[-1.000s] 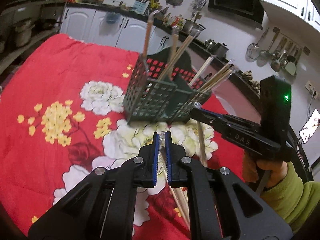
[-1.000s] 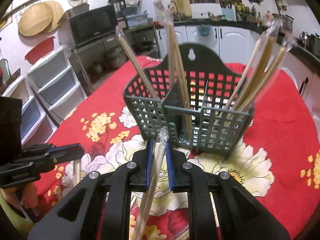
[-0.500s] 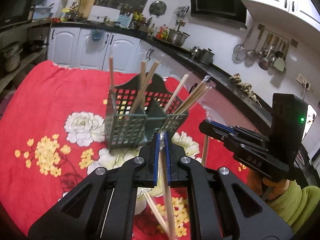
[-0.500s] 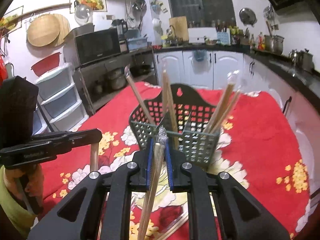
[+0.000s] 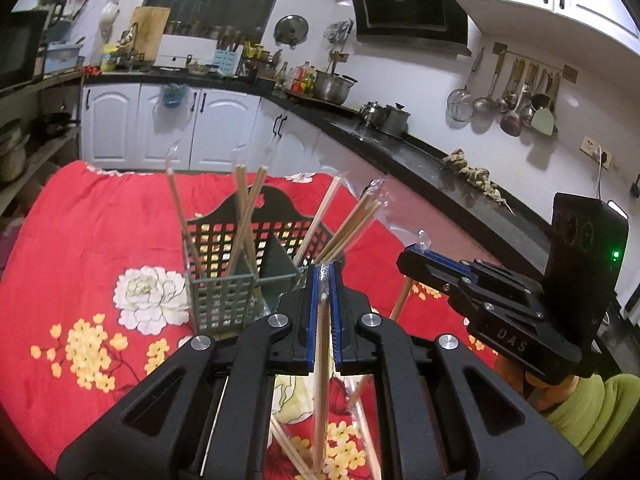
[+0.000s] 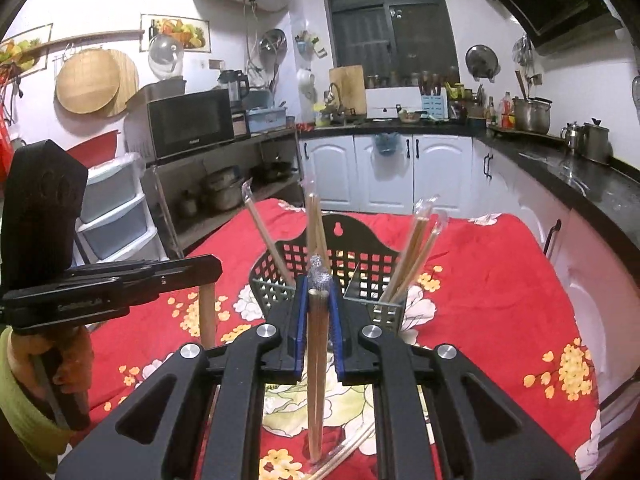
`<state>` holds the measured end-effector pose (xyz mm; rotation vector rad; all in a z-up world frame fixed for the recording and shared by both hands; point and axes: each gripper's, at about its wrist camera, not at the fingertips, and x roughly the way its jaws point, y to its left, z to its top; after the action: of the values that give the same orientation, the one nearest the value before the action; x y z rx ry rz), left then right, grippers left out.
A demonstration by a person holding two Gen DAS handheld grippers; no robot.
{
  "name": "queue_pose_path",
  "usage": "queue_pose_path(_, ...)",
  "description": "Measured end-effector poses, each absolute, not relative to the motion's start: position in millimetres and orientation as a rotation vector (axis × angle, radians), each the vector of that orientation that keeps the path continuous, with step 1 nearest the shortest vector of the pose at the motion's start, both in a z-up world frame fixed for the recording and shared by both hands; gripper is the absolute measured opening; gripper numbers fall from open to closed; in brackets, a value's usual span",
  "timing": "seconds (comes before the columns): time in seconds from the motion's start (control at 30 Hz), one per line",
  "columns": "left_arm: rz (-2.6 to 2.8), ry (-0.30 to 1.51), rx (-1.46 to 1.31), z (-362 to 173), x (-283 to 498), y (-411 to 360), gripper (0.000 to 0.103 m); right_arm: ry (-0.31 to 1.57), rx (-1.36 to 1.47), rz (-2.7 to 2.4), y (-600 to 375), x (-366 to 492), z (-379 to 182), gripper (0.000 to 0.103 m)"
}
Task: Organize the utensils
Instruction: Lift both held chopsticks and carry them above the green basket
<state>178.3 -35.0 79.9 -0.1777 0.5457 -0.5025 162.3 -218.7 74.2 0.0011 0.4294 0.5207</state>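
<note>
A dark green lattice utensil basket (image 5: 216, 300) (image 6: 360, 258) stands on the red floral cloth, with several wrapped chopsticks leaning in its two compartments. My left gripper (image 5: 324, 278) is shut on a plastic-wrapped pair of chopsticks (image 5: 319, 380) that hangs down from its pads, just in front of the basket. My right gripper (image 6: 318, 290) is shut on another wrapped pair (image 6: 316, 364), also hanging upright near the basket. Each gripper shows in the other's view: the right gripper (image 5: 420, 250) to the right, the left gripper (image 6: 208, 268) to the left.
Loose wrapped chopsticks (image 5: 288, 452) (image 6: 344, 452) lie on the cloth below the grippers. The red tablecloth (image 5: 100, 220) spreads left and behind the basket. A green sleeve (image 5: 588, 412) holds the right gripper. Black counters and white cabinets (image 6: 384, 176) ring the table.
Both grippers have risen and drawn back from the basket, lifting their chopstick pairs off the cloth so they hang upright. The basket now looks smaller and lower in both views.
</note>
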Motion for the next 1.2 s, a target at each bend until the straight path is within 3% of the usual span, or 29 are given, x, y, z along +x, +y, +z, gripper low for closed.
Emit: queue_pose_path(1.2, -0.535, 0.353, -0.116, 171, 218, -74, 0.003, 0.203, 0.059, 0.481, -256, 162, 163, 0.011)
